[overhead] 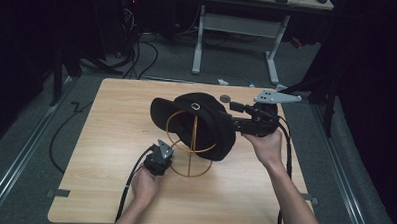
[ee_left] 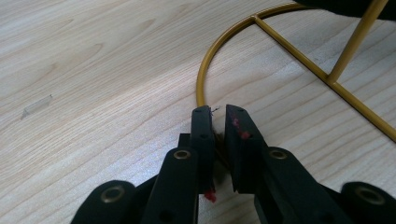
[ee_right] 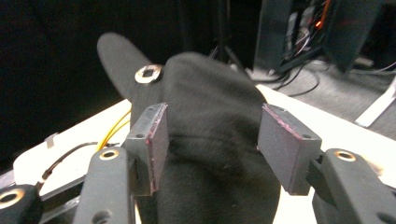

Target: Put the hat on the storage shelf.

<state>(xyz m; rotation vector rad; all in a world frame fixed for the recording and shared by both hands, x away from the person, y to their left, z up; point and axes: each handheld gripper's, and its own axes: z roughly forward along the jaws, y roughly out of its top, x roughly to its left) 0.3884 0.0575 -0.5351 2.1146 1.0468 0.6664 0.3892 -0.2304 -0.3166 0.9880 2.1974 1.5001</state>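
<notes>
two things carry the work here: a black cap (overhead: 201, 123) and the gold wire stand (overhead: 191, 151) it sits on, both near the middle of the light wooden table (overhead: 110, 139).

the cap is plain black cloth, soft and a little slumped, with a small pale badge (overhead: 194, 106) on its front and the brim sticking out toward the far left in the high view. it is draped over the stand's upright hoop and hangs lower on the right side. in the right gripper view the crown bulges up between the jaws, with the badge (ee_right: 148, 73) and brim beyond it.

the stand is thin yellow-gold wire: a round base ring flat on the table, a straight bar across that ring, a post rising from the bar, and a round hoop above inside the cap.

the left gripper (overhead: 161, 155) is at the near-left edge of the base ring, its jaws nearly shut on the ring's wire; in the left gripper view the gold wire (ee_left: 201, 88) runs right into the narrow gap between the pads.

the right gripper (overhead: 231, 119) comes in level from the right at the cap's side. its jaws stand wide, one pad (ee_right: 156, 140) on each side of the crown; whether they press the cloth i cannot tell.
</notes>
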